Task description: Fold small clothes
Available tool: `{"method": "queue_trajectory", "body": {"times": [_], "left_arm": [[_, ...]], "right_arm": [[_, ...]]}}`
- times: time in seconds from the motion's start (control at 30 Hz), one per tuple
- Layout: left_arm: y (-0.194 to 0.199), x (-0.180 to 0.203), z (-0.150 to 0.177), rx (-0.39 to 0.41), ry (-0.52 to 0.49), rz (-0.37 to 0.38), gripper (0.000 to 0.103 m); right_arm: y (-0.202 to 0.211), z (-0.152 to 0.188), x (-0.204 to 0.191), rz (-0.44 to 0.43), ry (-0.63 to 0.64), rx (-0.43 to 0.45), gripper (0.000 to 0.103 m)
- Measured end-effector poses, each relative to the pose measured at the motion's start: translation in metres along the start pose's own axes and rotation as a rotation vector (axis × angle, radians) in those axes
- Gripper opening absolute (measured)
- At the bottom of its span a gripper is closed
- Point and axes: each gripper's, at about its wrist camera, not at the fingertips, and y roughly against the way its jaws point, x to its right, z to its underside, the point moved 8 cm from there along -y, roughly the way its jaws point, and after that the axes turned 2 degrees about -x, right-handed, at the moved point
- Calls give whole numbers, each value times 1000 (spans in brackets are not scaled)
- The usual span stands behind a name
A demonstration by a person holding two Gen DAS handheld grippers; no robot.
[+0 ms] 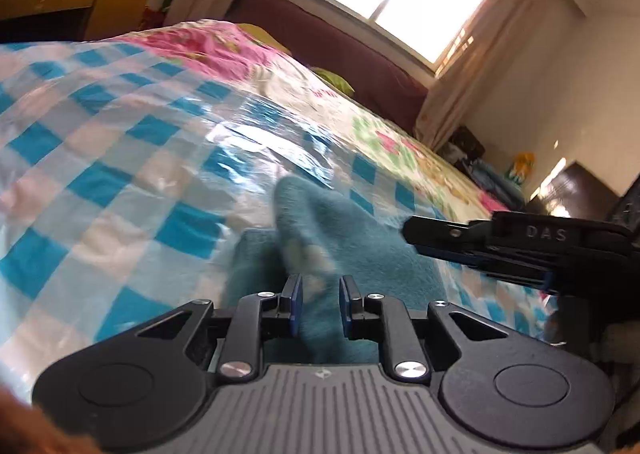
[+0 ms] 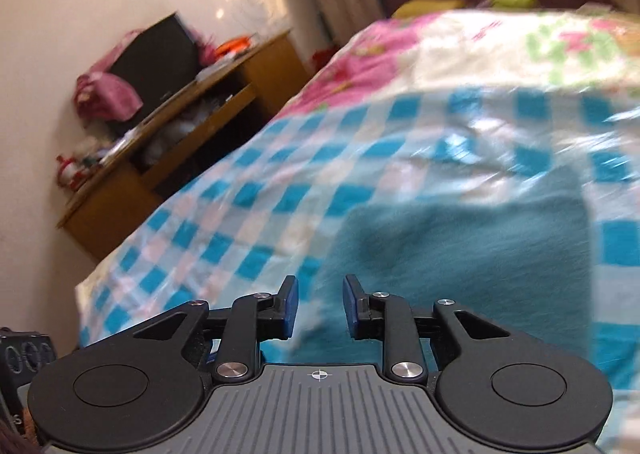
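Closest in, the left gripper (image 1: 319, 304) has its blue pads drawn to a narrow gap with a ridge of the teal garment (image 1: 352, 242) standing up between them; it looks pinched, since the cloth rises to a peak just beyond the fingertips, though the blur keeps me from being sure the pads bite. The right gripper (image 2: 320, 306) has its jaws a little apart with nothing pressed between them, hovering just over the near edge of the same garment (image 2: 472, 250).

The risk I see: if that left pinch holds only a thin fold of fleece, the cloth could slip out mid-lift and drop in a heap. The glossy checked plastic sheet (image 1: 120, 133) underneath looks slick, so the garment may also slide rather than fold flat. And the two grippers sit near each other, so they could knock together.

The garment itself is fuzzy, soft and teal with a small pale patch, lying near the foot edge of the bed (image 2: 480, 41), partly flattened on the right side and bunched on the left. Beyond it is a floral quilt (image 1: 224, 45), then a wooden desk (image 2: 168, 141) by the wall.
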Motion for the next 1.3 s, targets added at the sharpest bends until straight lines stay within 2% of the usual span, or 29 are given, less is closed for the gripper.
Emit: {"method": "queue_trajectory", "body": {"times": [0.03,0.1,0.13,0.17,0.27,0.4,0.6,0.9,1.17,1.23,1.3], "left_arm": [[-7,6,-1,3,-36,-17,23],[-23,8,0,-6,-108,-110,23],[-34,1,4,-43,-104,-147,24],[-45,-10,10,-93,-88,-190,30],[-53,-31,21,-137,-47,-243,36],[-43,-18,21,-141,-94,-292,36],[-14,13,30,-161,-172,-305,37],[14,37,67,-205,-220,-341,64],[25,45,90,-211,-197,-378,91],[26,45,94,-206,-186,-388,100],[28,45,98,-198,-195,-409,103]], "right_arm": [[6,0,13,44,2,16,25],[16,6,42,138,-6,29,25],[18,11,55,170,-22,26,29],[20,18,69,193,-49,11,33],[17,49,92,228,-86,-48,33],[20,61,91,246,-76,-23,36],[54,71,57,158,-44,7,36],[72,120,50,162,-83,-48,36],[81,143,52,184,-98,-61,36],[83,147,52,196,-98,-60,36],[85,151,54,203,-108,-57,36]]}}
